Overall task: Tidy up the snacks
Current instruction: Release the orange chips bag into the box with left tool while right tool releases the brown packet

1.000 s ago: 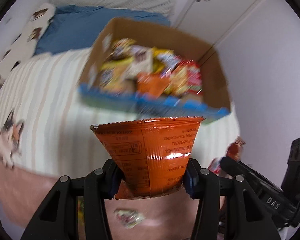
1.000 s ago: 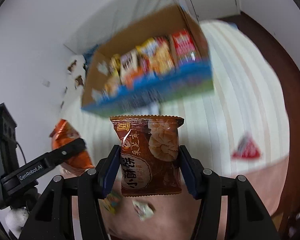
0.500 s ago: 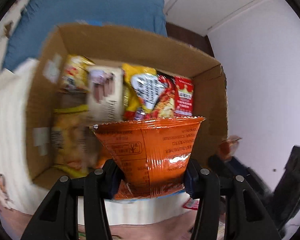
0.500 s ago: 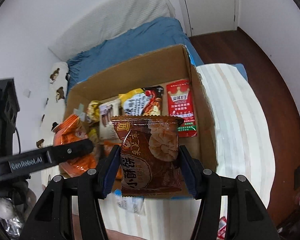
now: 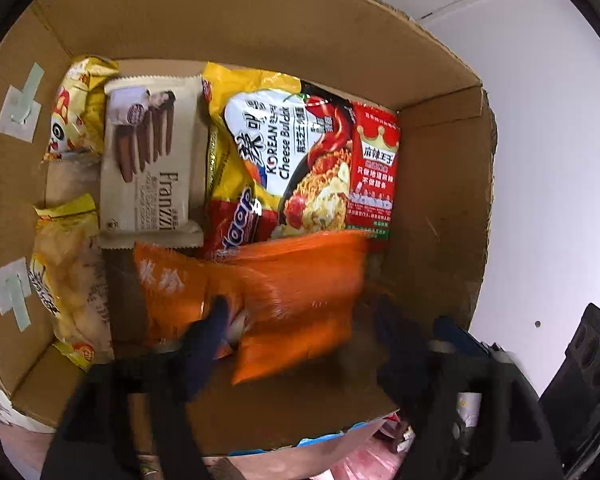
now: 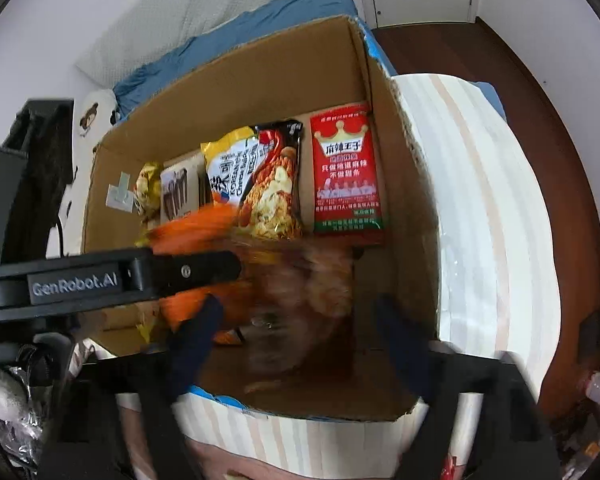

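Left gripper (image 5: 296,320) opening, orange packet (image 5: 300,300) loose between blurred jaws, inside cardboard box (image 5: 440,208) at 6 o'clock. Right gripper (image 6: 296,324) opening too, brown packet (image 6: 300,304) blurred between jaws, inside box.

snack packets (image 5: 292,160) in box (image 5: 440,208) (on bed (image 6: 480,200))

The beige biscuit pack (image 5: 150,168) reads "Franzzi"; the noodle packet (image 5: 296,160) reads "KOREAN Cheese Buldak"; the left gripper (image 6: 112,280) carries "GenRobot.AI".
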Motion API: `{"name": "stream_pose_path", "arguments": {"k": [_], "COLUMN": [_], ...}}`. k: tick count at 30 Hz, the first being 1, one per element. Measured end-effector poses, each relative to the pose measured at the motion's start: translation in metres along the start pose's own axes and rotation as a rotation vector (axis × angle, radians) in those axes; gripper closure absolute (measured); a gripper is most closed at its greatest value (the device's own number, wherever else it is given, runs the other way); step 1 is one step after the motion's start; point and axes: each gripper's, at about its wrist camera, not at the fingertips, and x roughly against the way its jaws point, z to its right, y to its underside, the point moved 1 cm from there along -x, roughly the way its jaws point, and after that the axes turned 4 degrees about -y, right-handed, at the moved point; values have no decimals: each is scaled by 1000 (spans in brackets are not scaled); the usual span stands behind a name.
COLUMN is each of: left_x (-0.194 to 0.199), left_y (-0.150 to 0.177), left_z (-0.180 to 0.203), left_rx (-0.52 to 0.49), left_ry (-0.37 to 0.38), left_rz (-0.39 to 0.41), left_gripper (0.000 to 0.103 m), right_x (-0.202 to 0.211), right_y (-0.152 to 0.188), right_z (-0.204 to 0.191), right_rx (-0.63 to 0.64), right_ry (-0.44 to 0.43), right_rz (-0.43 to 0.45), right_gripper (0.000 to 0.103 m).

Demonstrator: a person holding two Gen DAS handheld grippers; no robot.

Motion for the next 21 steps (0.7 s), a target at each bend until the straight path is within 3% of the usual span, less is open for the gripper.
{"name": "stream_pose_path", "arguments": {"k": [5, 9, 16, 21], "left_x": [7, 19, 49, 76], "left_y": [2, 8, 30, 60], "left_z": [0, 1, -3, -11], "left_rx": [-9, -41, -99, -133], "left_ry": [-19, -74, -184, -285], "left_rz": [26, 72, 220, 373], "left_gripper": [11, 11, 9, 8], "right_x": [-1, -1, 11, 28], "right_y": [4, 8, 19, 34], "right_z": [-5, -8, -11, -19], "right_rx": [23, 29, 34, 71], "right_ry": [26, 42, 60, 96], "right_rz": [-17, -21, 11, 72], "right_gripper": [7, 5, 4, 4]}}
